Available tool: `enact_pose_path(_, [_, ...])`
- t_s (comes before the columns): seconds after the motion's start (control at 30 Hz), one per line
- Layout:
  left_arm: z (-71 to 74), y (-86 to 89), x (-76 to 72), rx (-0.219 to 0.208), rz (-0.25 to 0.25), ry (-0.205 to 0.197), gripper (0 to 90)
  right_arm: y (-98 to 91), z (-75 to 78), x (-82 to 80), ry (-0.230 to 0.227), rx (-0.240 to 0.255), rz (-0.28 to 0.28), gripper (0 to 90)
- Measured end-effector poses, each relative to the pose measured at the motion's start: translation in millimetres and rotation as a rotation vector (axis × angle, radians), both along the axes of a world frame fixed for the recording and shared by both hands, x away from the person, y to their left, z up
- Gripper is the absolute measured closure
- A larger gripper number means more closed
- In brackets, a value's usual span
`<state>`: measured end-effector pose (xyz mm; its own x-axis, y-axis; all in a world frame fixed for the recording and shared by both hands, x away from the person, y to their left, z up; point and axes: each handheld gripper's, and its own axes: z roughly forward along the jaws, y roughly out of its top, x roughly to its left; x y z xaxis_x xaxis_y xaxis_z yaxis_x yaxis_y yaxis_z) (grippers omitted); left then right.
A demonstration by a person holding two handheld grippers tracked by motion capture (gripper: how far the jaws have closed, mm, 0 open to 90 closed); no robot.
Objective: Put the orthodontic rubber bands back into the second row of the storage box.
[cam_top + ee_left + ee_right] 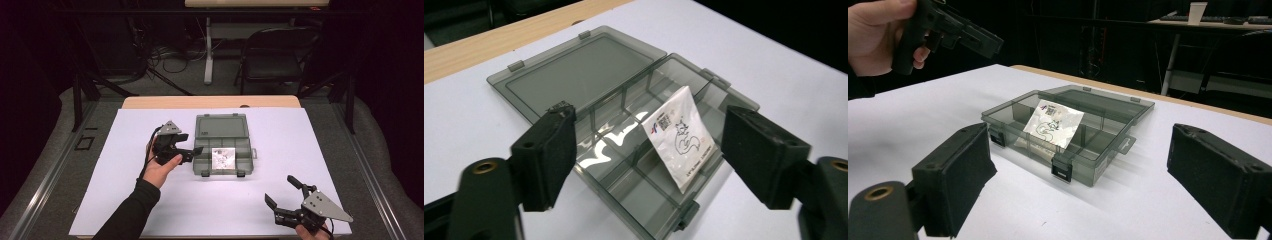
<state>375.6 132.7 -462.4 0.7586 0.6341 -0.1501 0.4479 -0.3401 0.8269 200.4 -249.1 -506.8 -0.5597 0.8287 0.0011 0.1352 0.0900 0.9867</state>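
A smoky grey compartment box lies in the middle of the white sheet, its lid folded flat to the far side. A white sachet printed with a cartoon animal and a code leans tilted across the dividers near the box's front latches. My left gripper hovers at the box's left edge, open, its jaws pointing at the box with nothing between them. My right gripper rests near the front right of the sheet, open and empty, facing the box's front wall.
The white sheet covers a wooden table whose bare far edge shows behind the box. Beyond the table stand a black chair, another table's leg and cables on the floor. A dark frame flanks both sides.
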Motion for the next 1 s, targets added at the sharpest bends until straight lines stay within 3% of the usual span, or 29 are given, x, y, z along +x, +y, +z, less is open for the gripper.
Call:
enact_pose_path(0.1, [2.3,4.8,-6.2,-0.025,-0.01,-0.012,16.1,0.1,0.1,-0.2,-0.001,0.0,0.001,9.9])
enact_pose_path(0.3, [6.9,14.5,-19.1,-0.025,-0.01,-0.049,15.3,0.5,0.3,-0.2,-0.002,-0.004,0.0,10.0])
enact_pose_path(0.53, [8.1,33.2,-44.6,-0.035,-0.001,-0.116,14.0,0.5,0.1,0.1,-0.009,0.003,-0.004,9.9])
enact_pose_path(0.77, [7.7,59.0,-70.8,-0.077,0.038,-0.173,12.9,0.9,0.4,-0.2,0.0,-0.001,-0.002,10.0])
enact_pose_path(1.0, [-0.5,80.8,-91.4,-0.074,0.088,-0.205,12.9,1.4,0.3,-0.4,0.003,0.001,-0.004,9.9])
